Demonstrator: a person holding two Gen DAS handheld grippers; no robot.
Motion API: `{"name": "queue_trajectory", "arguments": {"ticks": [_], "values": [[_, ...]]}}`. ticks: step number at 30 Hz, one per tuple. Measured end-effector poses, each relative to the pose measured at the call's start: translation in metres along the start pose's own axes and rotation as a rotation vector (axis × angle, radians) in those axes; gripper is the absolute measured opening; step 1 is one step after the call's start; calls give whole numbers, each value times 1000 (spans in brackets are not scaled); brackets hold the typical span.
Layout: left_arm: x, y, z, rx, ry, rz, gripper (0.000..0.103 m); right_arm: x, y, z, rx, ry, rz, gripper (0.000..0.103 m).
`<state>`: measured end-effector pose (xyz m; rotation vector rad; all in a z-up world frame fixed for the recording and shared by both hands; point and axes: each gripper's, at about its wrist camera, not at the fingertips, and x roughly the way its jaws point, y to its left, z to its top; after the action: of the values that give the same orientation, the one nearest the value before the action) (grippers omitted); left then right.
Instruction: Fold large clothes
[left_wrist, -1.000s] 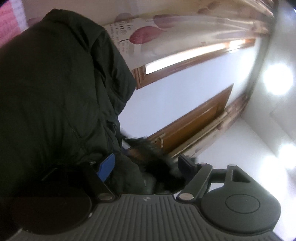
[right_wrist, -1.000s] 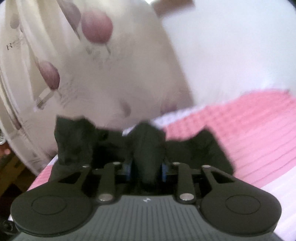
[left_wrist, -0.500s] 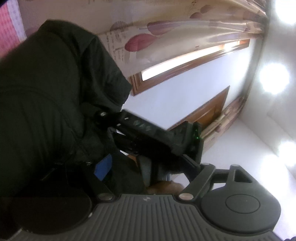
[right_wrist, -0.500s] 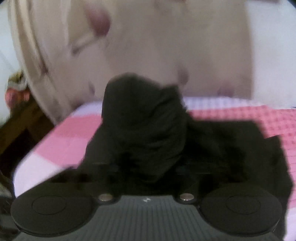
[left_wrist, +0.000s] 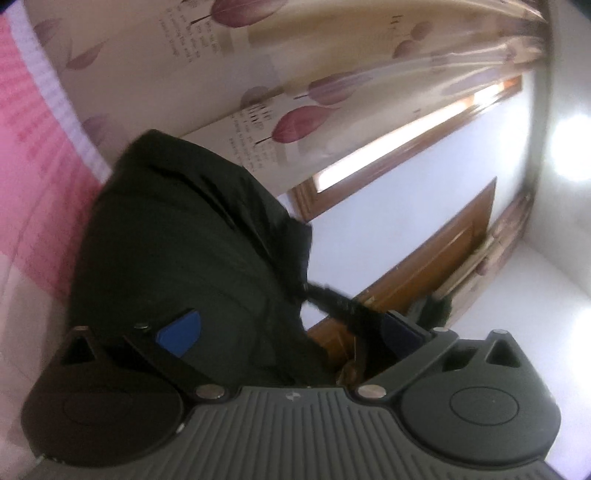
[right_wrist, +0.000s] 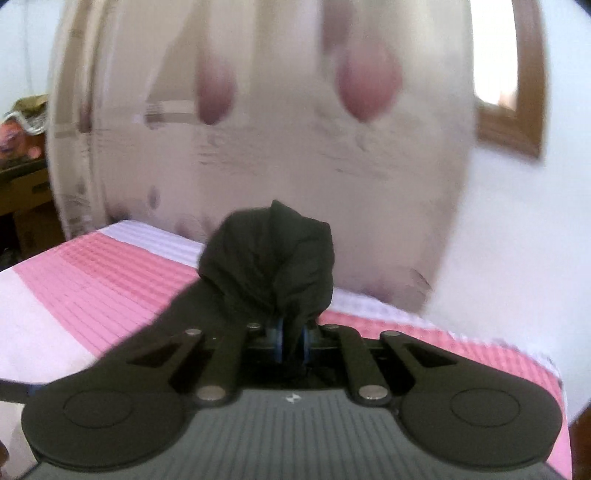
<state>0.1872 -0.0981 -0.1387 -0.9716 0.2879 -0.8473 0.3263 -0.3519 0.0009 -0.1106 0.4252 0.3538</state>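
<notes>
**Right tool pinches the dark garment while the left spreads wide**

Pinching a bunched fold of the dark garment (right_wrist: 271, 258), the right tool (right_wrist: 291, 341) has its blue pads (right_wrist: 277, 341) drawn nearly together on the cloth, and its jaws have just been closing on it. The gathered fabric rises in a lump just ahead of the fingers, with more of it trailing down to the left over the bed (right_wrist: 96, 273), which wears a pink and white checked cover. A cream curtain (right_wrist: 280, 155) with purple leaf prints hangs behind the bed, blurred in this view.

In the left wrist view the left tool (left_wrist: 291, 326) stands spread wide, its jaws having just been opening. The garment's bulk (left_wrist: 184, 251) lies in front of the near blue pad (left_wrist: 179, 332) and fills the gap, yet neither pad presses on it. A thin dark strand of fabric (left_wrist: 332, 299) crosses toward the far finger. Beyond are a wooden window frame (left_wrist: 406, 147) and a wooden door (left_wrist: 436, 258).
</notes>
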Motion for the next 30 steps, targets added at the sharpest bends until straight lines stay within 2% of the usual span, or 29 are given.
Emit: {"name": "queue_trajectory", "arguments": {"ticks": [7,9,11,13,15,16,17,18,19,21,24,27,29,30], "values": [[24,0,-6,59,50,21,103,-15,-54,-45,179,-36,-67,9],[28,1,-10,89,61,44,103,-15,-67,-57,224,-40,-102,3],[32,4,-13,113,77,65,103,-19,-84,-74,271,-25,-137,3],[35,6,-14,128,93,71,103,-26,-100,-89,341,-27,-124,4],[36,8,-13,118,96,64,103,-42,-114,-96,451,-75,-83,7],[36,8,-13,116,99,63,103,-49,-124,-98,531,-79,-57,12],[36,8,-13,115,100,60,103,-54,-133,-101,625,-73,-31,38],[37,9,-13,111,99,58,103,-59,-140,-106,697,-66,1,86],[36,10,-14,109,99,56,103,-64,-141,-110,734,-63,43,103],[37,10,-14,116,100,56,103,-64,-131,-111,726,-29,82,103],[37,8,-16,127,97,61,103,-49,-104,-105,711,76,142,103],[38,8,-18,142,100,67,103,-34,-65,-91,601,125,157,103],[37,8,-19,158,101,70,103,-24,-36,-80,461,136,146,103],[36,8,-19,163,99,76,103,-18,-21,-76,382,139,132,87]]}}
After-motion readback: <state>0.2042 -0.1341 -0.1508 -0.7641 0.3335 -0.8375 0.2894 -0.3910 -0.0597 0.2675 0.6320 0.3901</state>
